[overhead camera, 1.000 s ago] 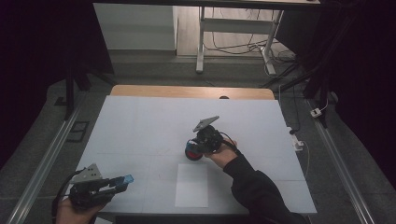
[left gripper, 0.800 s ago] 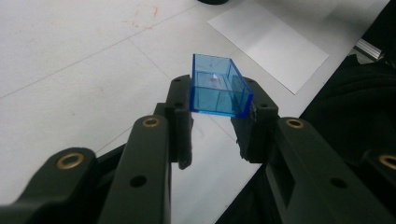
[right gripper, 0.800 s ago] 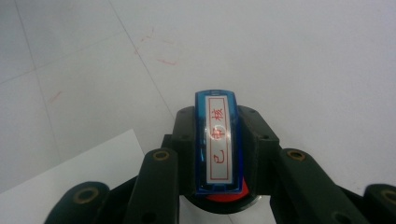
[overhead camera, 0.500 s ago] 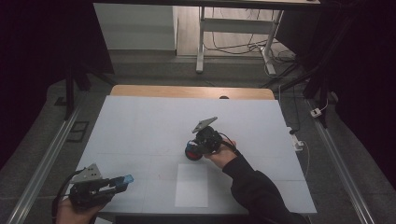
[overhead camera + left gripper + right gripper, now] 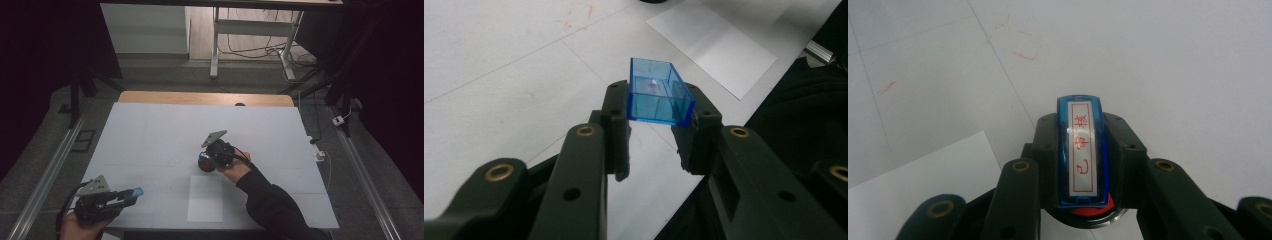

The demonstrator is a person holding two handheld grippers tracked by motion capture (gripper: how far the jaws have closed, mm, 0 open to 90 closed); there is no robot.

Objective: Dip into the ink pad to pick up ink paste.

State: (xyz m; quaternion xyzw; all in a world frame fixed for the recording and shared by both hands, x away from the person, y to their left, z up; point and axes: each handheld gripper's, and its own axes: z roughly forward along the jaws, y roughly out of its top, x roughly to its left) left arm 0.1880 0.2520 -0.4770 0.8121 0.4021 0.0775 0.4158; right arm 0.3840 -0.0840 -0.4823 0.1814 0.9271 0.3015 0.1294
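In the high view, a white table (image 5: 150, 135) is seen from above, with a sheet of paper (image 5: 206, 199) lying flat near its front edge. The left gripper (image 5: 131, 194) is held low at the table's front left corner, and a small blue cap (image 5: 136, 191) is clamped at its tips. The right gripper (image 5: 206, 162) is held near the middle of the table, just beyond the far edge of the paper, with a red part showing at its tip. A dark sleeve (image 5: 272, 210) is seen reaching in from the bottom.

In the left gripper view, the blue cap (image 5: 658, 98) is seen as a clear, open, box-shaped shell gripped between the two jaws, which are pressed on its side walls. It is held above the table, with the paper (image 5: 714, 47) farther off.

In the right gripper view, a stamp (image 5: 1082, 152) with a blue body and a white label bearing red characters is clamped upright between the closed jaws. A red part shows at its lower end. A corner of the paper (image 5: 928, 175) lies at the lower left.
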